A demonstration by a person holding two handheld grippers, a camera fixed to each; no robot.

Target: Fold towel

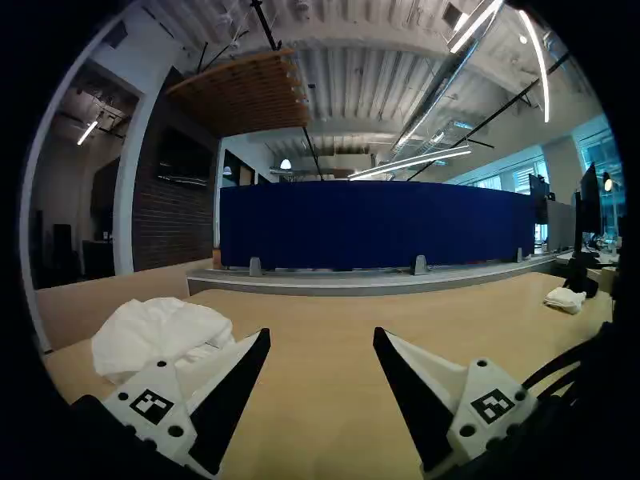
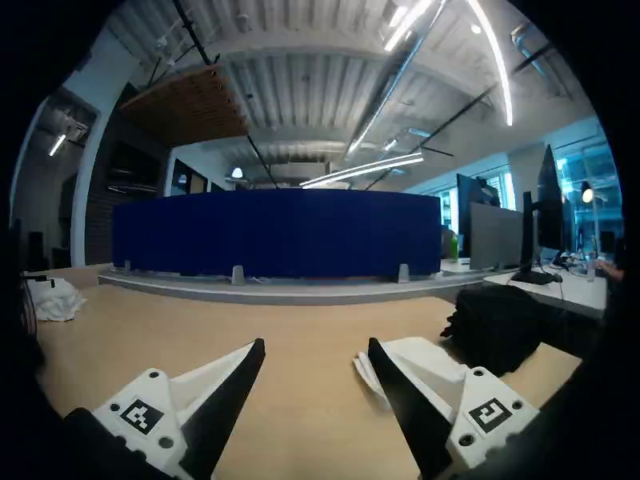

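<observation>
Left gripper [image 1: 320,332]: open wide, both fingers apart, nothing held. I see bare light wooden surface [image 1: 448,312] through the gap.

Crumpled white towel [image 1: 160,336] sits on the surface at 8 o'clock in the left gripper view, unfolded. It is just behind the left finger and partly hidden by it. I can't tell whether they touch.

A small white cloth bundle [image 1: 566,299] lies at 3 o'clock in the same view, far across the surface and well apart from the towel.

Right gripper [image 2: 316,342]: also open wide, nothing between the fingers, only the surface [image 2: 200,320] shows there.

In the right gripper view the crumpled white towel [image 2: 52,300] is at 9 o'clock, near the left edge of the surface and well away from this gripper.

Stacked edges of a layered white cloth [image 2: 364,374] show at 5 o'clock, just inside the right finger. The finger covers most of it, so I can't tell its shape.

A black fabric heap [image 2: 500,324] is at 4 o'clock, behind that finger.

A dark blue divider panel [image 1: 376,224] runs along the far edge of the surface at 12 o'clock in both views. Dark monitors [image 2: 496,232] stand at 3 o'clock on the next desk.
</observation>
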